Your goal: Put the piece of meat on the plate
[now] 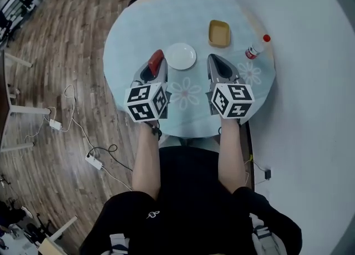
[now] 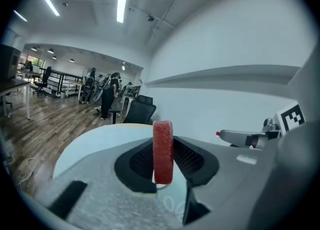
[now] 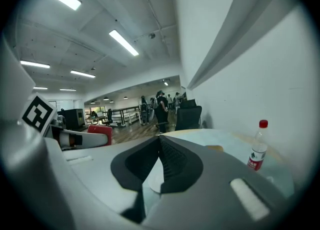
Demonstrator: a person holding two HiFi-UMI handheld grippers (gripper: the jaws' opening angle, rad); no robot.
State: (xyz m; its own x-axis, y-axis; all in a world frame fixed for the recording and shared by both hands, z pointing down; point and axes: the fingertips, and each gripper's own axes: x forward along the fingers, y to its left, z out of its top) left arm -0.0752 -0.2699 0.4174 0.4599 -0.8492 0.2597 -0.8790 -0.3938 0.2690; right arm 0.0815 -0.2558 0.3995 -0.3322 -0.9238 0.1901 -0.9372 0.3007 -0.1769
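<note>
A flat red piece of meat (image 1: 157, 57) stands on edge between the jaws of my left gripper (image 1: 153, 70), which is shut on it just left of the white plate (image 1: 181, 56). In the left gripper view the meat (image 2: 163, 150) sticks up above the dark pads. The plate lies bare on the round table, between the two grippers. My right gripper (image 1: 216, 61) hovers to the plate's right with its jaws shut and nothing in them. In the right gripper view its tips (image 3: 160, 141) meet above the plate's rim (image 3: 154, 180).
A shallow yellow tray (image 1: 219, 32) sits behind the plate, and a small red-capped bottle (image 1: 254, 50) stands near the table's right edge. The light blue tablecloth (image 1: 133, 32) has flower prints. Cables and power strips (image 1: 93, 161) lie on the wooden floor to the left. A black office chair (image 2: 140, 110) stands behind the table.
</note>
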